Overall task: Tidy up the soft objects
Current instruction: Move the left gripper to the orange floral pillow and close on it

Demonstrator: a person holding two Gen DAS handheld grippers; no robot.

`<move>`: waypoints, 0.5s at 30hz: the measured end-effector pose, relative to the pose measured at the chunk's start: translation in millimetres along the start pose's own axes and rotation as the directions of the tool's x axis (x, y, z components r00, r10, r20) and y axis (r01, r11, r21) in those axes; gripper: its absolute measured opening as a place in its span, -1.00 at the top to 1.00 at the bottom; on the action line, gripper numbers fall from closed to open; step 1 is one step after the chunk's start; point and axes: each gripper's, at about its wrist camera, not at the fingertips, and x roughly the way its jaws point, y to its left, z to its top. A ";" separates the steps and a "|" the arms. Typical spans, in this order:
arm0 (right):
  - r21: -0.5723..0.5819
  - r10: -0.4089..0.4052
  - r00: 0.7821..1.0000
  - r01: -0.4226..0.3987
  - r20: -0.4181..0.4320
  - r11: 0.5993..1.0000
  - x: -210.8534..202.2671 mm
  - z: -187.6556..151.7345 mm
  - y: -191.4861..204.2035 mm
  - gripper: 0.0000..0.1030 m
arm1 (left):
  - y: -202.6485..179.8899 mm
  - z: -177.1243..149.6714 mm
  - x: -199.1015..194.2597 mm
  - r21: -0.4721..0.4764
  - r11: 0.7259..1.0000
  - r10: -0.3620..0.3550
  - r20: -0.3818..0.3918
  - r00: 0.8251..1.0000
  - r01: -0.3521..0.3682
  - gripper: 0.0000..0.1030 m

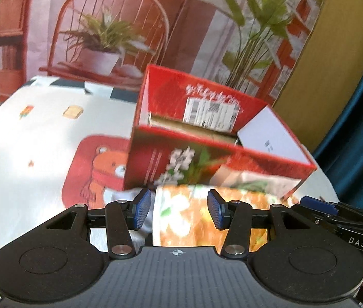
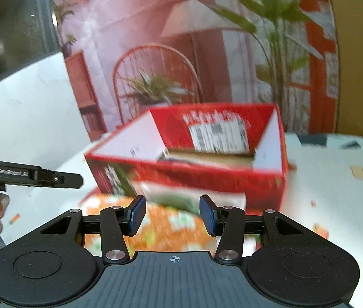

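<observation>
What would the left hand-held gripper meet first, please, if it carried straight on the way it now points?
Most likely the orange floral cloth between the open fingers of the left hand-held gripper; behind it stands the red box. Blur leaves depth uncertain.

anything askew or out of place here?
Nothing damaged or spilled. The orange floral cloth lies outside the red box, bunched against its front wall. Both the left gripper and the right gripper are open above it.

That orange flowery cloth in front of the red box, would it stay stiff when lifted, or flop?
The orange floral cloth probably flops: it lies soft and rumpled on the table. It looks light, likely to drape and sag. Pushed, it would likelier bunch against the red box than slide.
</observation>
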 end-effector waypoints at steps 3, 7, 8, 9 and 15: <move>0.033 -0.022 0.999 0.023 -0.032 0.999 4.0 -13.9 -2.8 -0.04 | 3.3 -13.6 -0.8 -0.005 1.000 0.003 -0.005 1.000 -0.003 -0.04; 0.060 -0.042 0.997 0.045 -0.065 0.997 10.0 -26.4 -4.3 -0.09 | 5.1 -26.5 -0.1 -0.011 1.000 0.002 -0.018 1.000 -0.002 -0.07; 0.064 -0.041 0.997 0.045 -0.070 0.997 11.5 -28.5 -4.6 -0.09 | 6.2 -28.6 0.5 -0.014 1.000 0.000 -0.023 1.000 0.000 -0.07; 0.069 -0.037 0.997 0.042 -0.074 0.997 12.9 -31.3 -4.0 -0.09 | 6.9 -30.0 1.2 -0.017 1.000 0.000 -0.026 1.000 0.000 -0.07; 0.059 -0.026 0.995 0.032 -0.097 0.998 20.1 -40.5 -0.6 -0.07 | 7.2 -38.2 5.1 -0.029 1.000 -0.008 -0.047 0.999 0.007 -0.07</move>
